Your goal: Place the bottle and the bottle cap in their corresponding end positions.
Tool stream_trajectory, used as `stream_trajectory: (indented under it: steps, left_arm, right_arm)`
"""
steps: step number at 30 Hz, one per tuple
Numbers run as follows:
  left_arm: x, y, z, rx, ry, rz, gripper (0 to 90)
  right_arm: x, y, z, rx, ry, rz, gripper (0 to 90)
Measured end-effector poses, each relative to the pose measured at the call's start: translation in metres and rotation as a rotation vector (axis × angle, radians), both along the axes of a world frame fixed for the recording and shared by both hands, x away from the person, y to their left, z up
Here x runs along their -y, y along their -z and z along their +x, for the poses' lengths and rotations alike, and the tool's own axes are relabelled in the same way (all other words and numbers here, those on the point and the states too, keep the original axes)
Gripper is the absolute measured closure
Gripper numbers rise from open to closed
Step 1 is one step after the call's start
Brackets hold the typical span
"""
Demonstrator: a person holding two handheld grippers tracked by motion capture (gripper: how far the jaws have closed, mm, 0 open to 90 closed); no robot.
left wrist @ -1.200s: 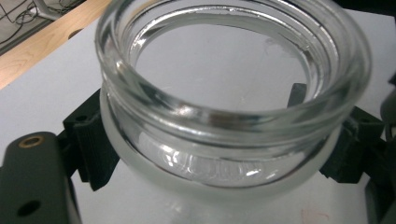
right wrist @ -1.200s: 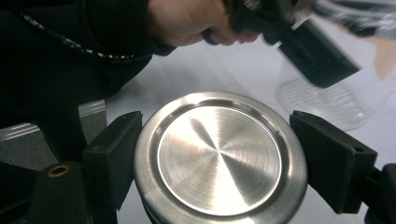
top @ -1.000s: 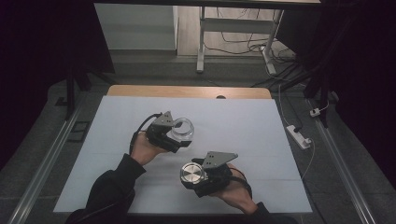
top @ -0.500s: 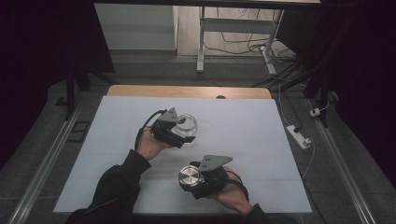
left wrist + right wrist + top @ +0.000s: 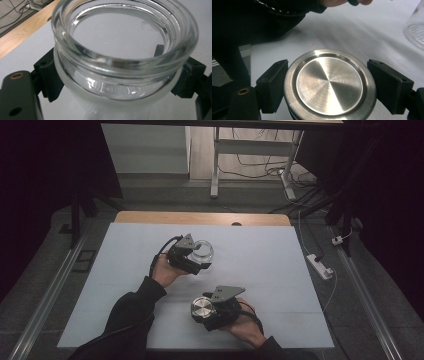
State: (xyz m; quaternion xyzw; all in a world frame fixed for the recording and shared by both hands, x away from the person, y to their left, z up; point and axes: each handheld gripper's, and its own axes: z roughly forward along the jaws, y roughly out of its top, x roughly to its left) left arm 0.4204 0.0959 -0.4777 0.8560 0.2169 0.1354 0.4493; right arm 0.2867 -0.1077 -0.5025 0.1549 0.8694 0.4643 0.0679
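A clear glass jar (image 5: 202, 251) with an open mouth stands near the middle of the white table top (image 5: 270, 250). My left gripper (image 5: 199, 260) is shut on the jar (image 5: 120, 57) below its threaded rim, one black jaw on each side. A round brushed-metal lid (image 5: 201, 308) lies flat between the jaws of my right gripper (image 5: 204, 312), nearer the front edge. In the right gripper view the lid (image 5: 329, 83) is pinched at both sides, with the jar's base (image 5: 415, 32) at the far right.
The white sheet covers a wooden table whose bare strip (image 5: 200, 217) shows at the far edge. A white power strip (image 5: 320, 266) and cables lie on the floor to the right. A dark sleeve (image 5: 262, 27) crosses the right gripper view.
The left gripper with the jar has shifted slightly right and toward the far edge. The right gripper with the lid has drifted a little left and toward the front edge.
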Motion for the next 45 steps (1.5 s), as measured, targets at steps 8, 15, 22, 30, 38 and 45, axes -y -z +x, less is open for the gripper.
stream_trajectory:
  steps: [8,15,22,30,38,45]
  left_arm:
    - [0.000,0.009,0.013,-0.012,-0.021,-0.008,15.5]
    - [0.002,0.016,0.023,-0.013,-0.030,-0.009,15.5]
    - [0.005,0.025,0.030,-0.020,-0.044,-0.001,15.5]
    - [0.007,0.031,0.035,-0.033,-0.051,-0.004,15.5]
    - [0.010,0.037,0.034,-0.041,-0.040,0.013,15.5]
    - [0.008,0.041,0.035,-0.044,-0.034,0.010,15.3]
  right_arm:
    - [-0.004,0.011,0.006,-0.004,0.008,-0.016,19.5]
    - [-0.003,0.018,0.016,-0.002,0.039,-0.028,19.5]
    - [-0.003,0.023,0.025,0.000,0.066,-0.036,19.5]
    - [-0.007,0.031,0.030,-0.008,0.071,-0.071,19.4]
    - [-0.009,0.035,0.032,-0.020,0.069,-0.099,19.3]
    - [-0.010,0.036,0.034,-0.039,0.077,-0.135,19.0]
